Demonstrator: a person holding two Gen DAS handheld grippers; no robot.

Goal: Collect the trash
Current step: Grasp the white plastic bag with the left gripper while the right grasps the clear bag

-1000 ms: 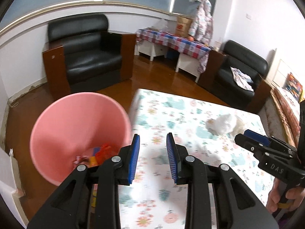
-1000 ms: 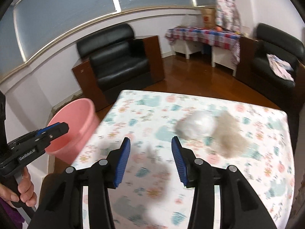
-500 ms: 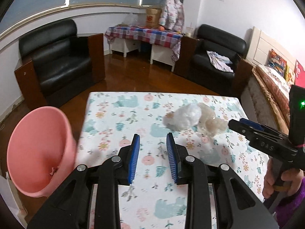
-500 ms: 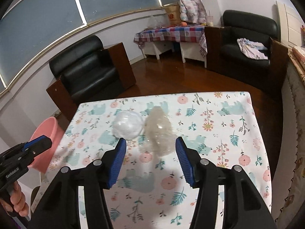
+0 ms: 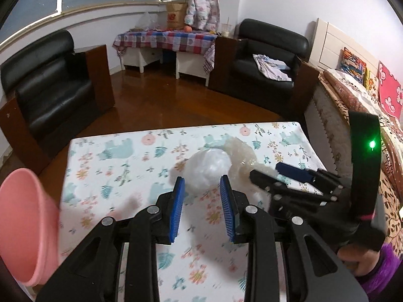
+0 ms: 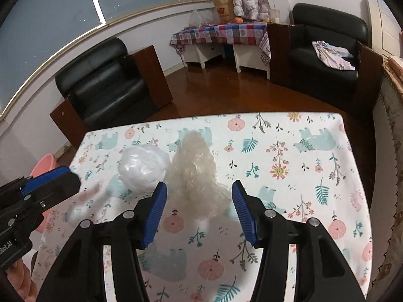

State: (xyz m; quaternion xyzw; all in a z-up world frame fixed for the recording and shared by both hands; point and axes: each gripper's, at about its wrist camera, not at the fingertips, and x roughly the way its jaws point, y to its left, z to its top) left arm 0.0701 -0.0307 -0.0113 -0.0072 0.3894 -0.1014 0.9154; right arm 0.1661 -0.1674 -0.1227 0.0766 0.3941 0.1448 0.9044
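Bucket first: pink plastic bucket [image 5: 24,226] sits off the table's left edge, below tabletop lvl, mouth tipped toward left cam; inside not visible from this angle, contents can't tell. In right wrist view only a sliver of its rim [image 6: 46,162] shows behind the left gripper [image 6: 54,180].

Table w/ floral bear-print cloth [image 5: 108,166] is a rectangle; far edge and both side edges visible, dark wood floor beyond. Trash sits roughly mid-table, a bit toward far side. Bare cloth all round it: wide strip to the right [image 6: 314,176], narrower strip to the left toward bucket side.

Two trash items, touching side by side:
- crumpled white plastic bag ball [image 5: 207,170], roundish, no clear long axis. Seen also in right view [image 6: 142,168].
- crumpled translucent plastic wrap wad [image 6: 197,176], elongated, long axis runs near-to-far across table, narrow end pointing at far edge, wider end near right gripper. In left view [image 5: 240,152] it's partly hidden behind the white ball and right gripper.

Left gripper [image 5: 202,207]: blue pads [image 5: 176,211] apart, moderate gap, nothing held, lined up on white ball, just short of it.

Right gripper [image 6: 199,212]: pads [image 6: 156,214] spread wider, empty, straddling near end of the wrap wad; contact w/ pads can't tell. Also seen in left view [image 5: 274,173] right beside the wad.
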